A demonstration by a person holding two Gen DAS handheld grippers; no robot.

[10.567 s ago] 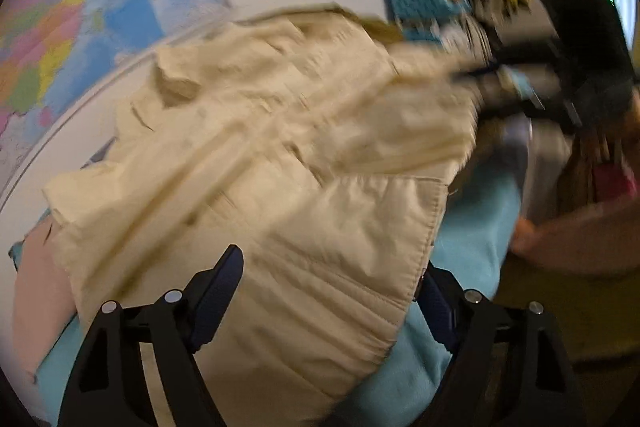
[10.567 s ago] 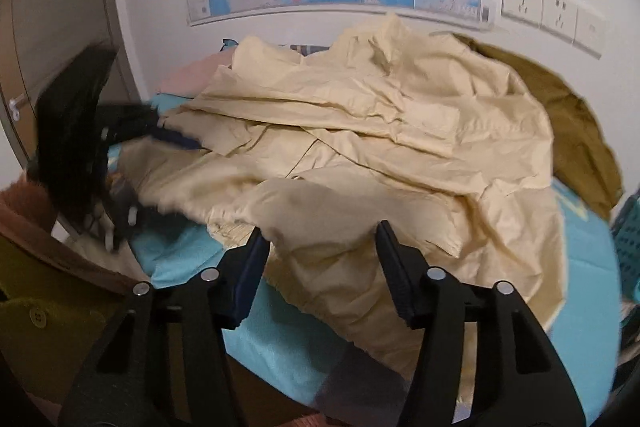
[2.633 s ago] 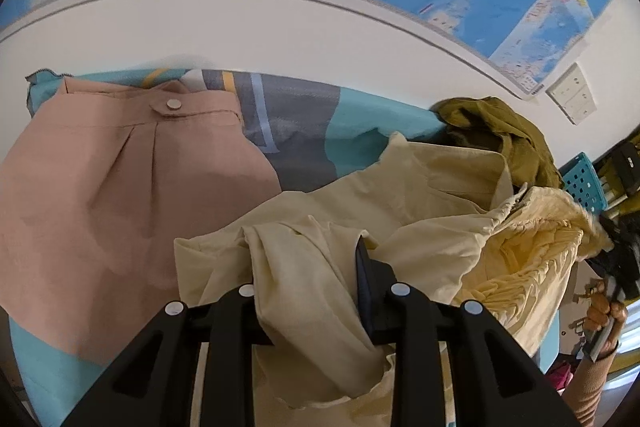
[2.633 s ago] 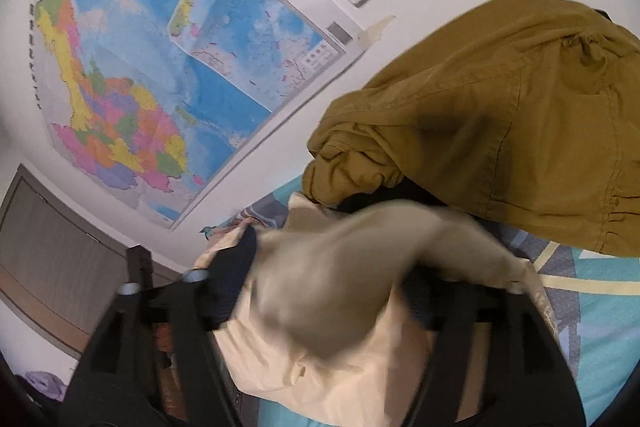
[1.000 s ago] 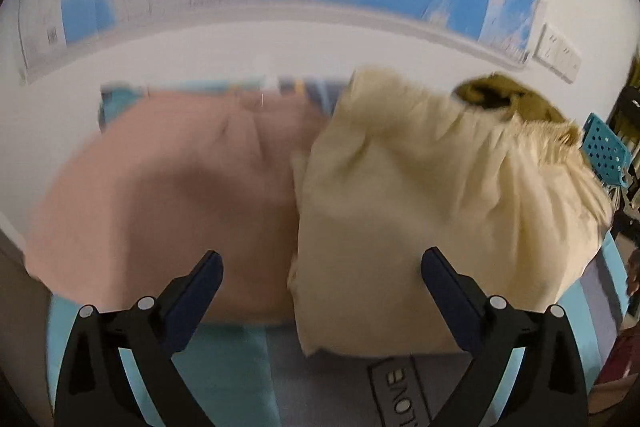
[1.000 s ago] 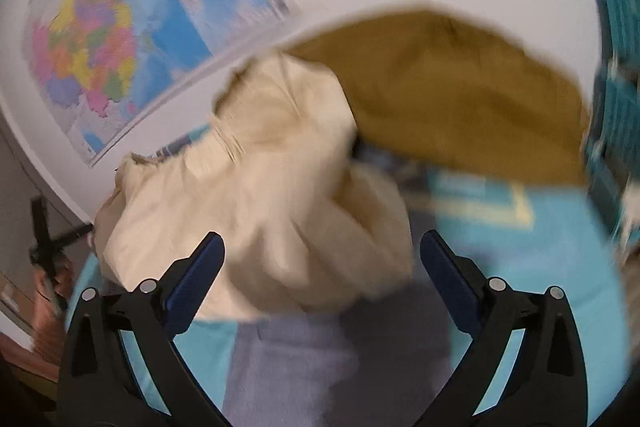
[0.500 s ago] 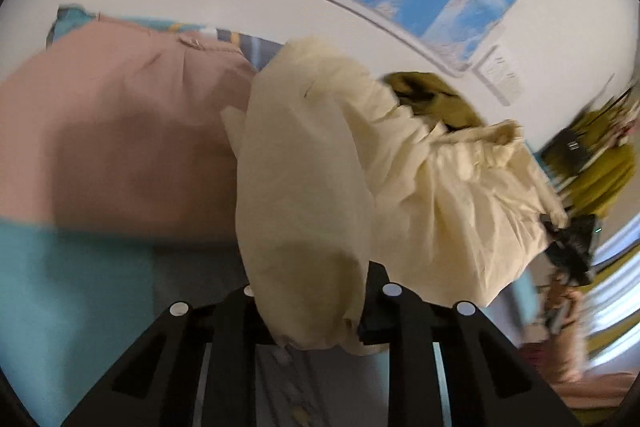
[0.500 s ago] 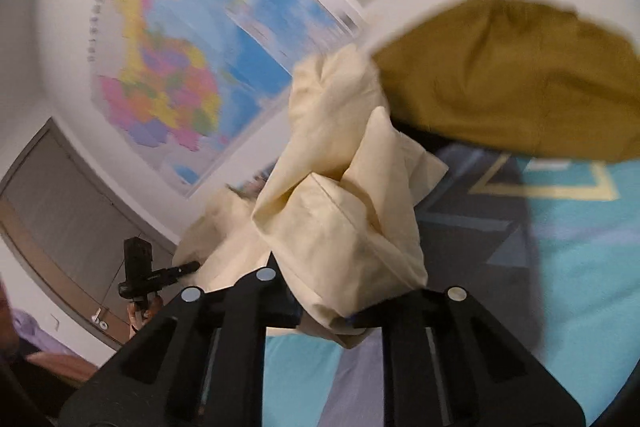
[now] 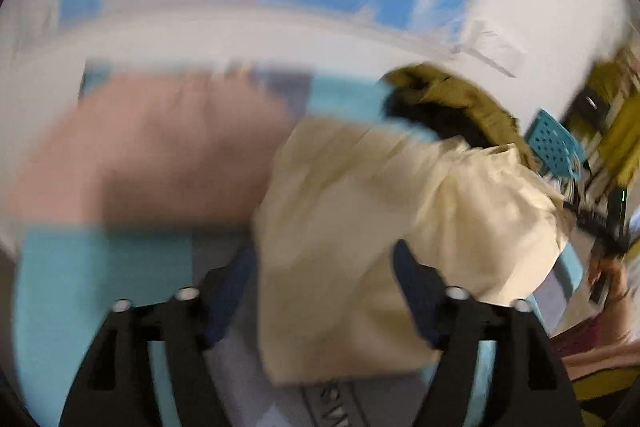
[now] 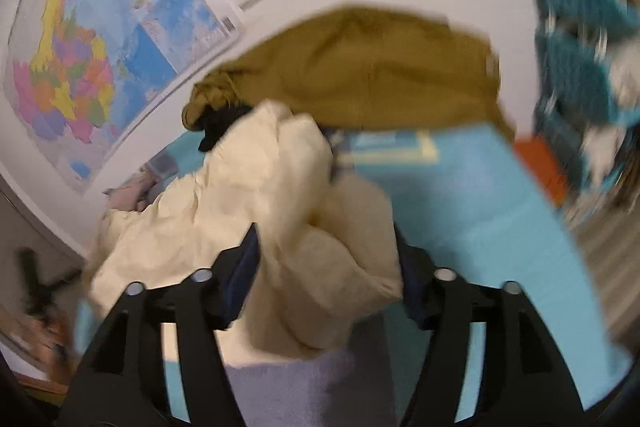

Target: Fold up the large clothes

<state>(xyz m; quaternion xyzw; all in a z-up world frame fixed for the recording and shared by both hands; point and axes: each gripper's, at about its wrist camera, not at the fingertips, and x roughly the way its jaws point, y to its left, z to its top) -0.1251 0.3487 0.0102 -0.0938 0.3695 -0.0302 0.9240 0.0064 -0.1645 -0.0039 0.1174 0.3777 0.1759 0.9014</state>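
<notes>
Now both the left tongs and the right tongs are opening around the bunched cream garment lying mid-bed, right of the pink garment; released loosely, its fold is likely slumping apart.

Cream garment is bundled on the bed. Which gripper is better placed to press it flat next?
Probably the left gripper: its opening jaws straddle a broad, flat panel of the cream garment. The right gripper, also opening, sits over a lumpy bunched end near the olive jacket.
</notes>
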